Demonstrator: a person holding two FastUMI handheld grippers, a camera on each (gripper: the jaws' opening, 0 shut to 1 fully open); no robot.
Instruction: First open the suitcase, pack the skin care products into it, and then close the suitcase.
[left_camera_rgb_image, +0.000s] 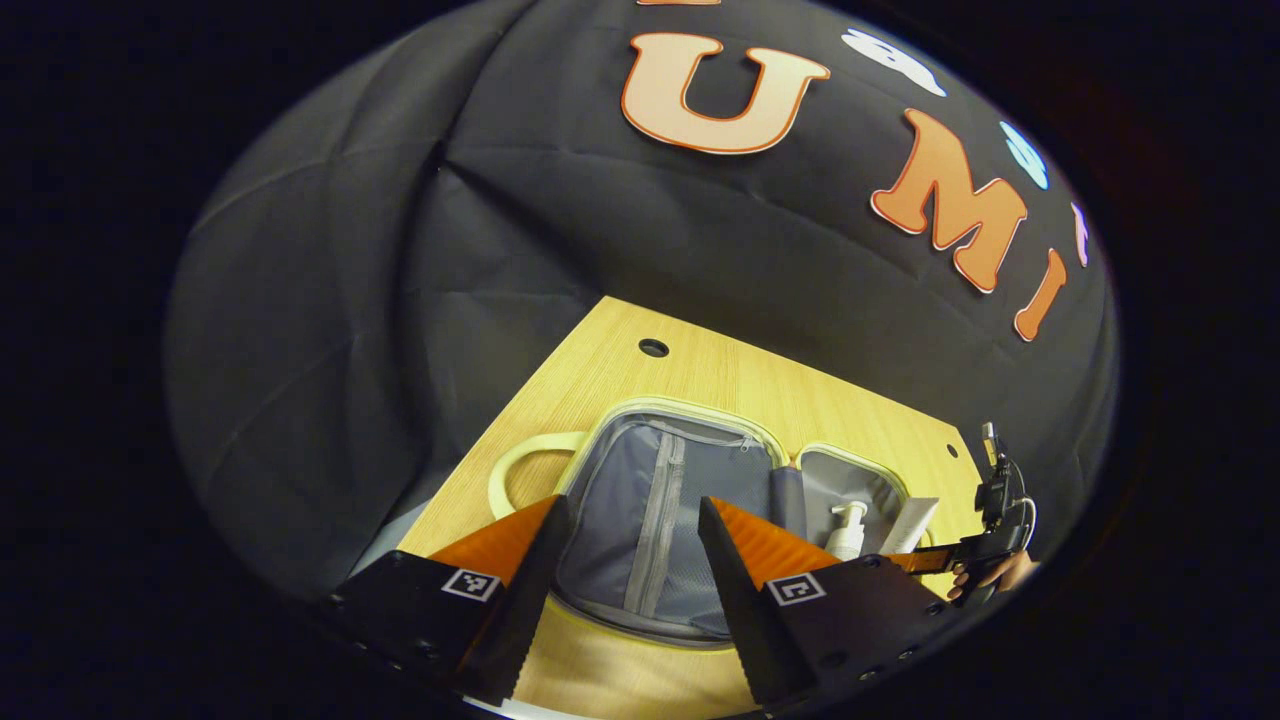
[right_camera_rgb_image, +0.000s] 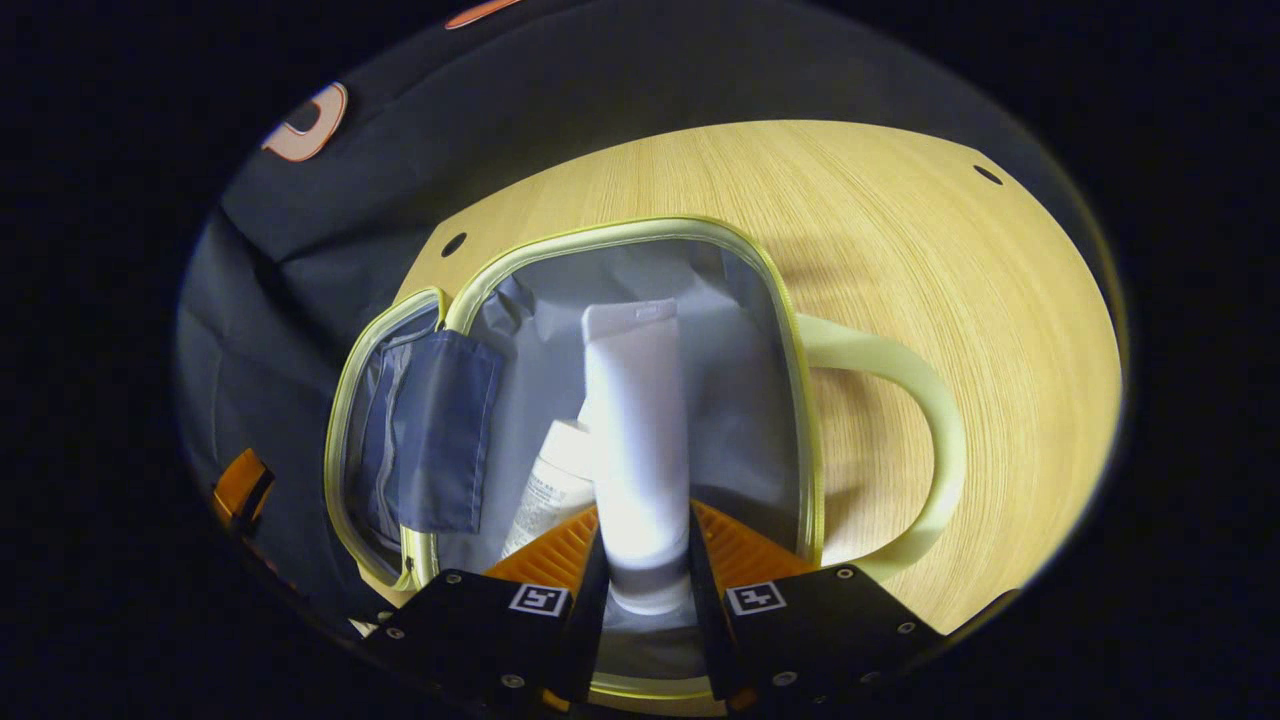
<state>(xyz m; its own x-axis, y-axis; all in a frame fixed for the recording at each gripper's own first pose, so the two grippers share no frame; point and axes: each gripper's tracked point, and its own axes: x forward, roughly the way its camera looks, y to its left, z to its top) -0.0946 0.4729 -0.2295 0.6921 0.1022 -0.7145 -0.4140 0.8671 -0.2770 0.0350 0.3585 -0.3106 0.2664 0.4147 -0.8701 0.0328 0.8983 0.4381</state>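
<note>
The pale yellow suitcase (left_camera_rgb_image: 690, 405) lies open on the wooden table, grey lining up. My left gripper (left_camera_rgb_image: 632, 505) hovers open over its zipped lid half, holding nothing. In the other half stands a white pump bottle (left_camera_rgb_image: 848, 530), with a white tube (left_camera_rgb_image: 912, 525) beside it. My right gripper (right_camera_rgb_image: 640, 540) is shut on that white tube (right_camera_rgb_image: 635, 430), which points into the suitcase's (right_camera_rgb_image: 600, 232) main compartment. The bottle (right_camera_rgb_image: 550, 490) lies just left of the tube, inside. In the left gripper view, the right gripper (left_camera_rgb_image: 940, 560) and the hand (left_camera_rgb_image: 990, 575) holding it show at the far right.
The light wooden table (right_camera_rgb_image: 900, 250) has bare room right of the suitcase, with small round holes near its edges. The suitcase's looped handle (right_camera_rgb_image: 920, 420) rests on the wood. A second handle (left_camera_rgb_image: 515, 470) sticks out at the lid side. Black cloth walls stand close behind.
</note>
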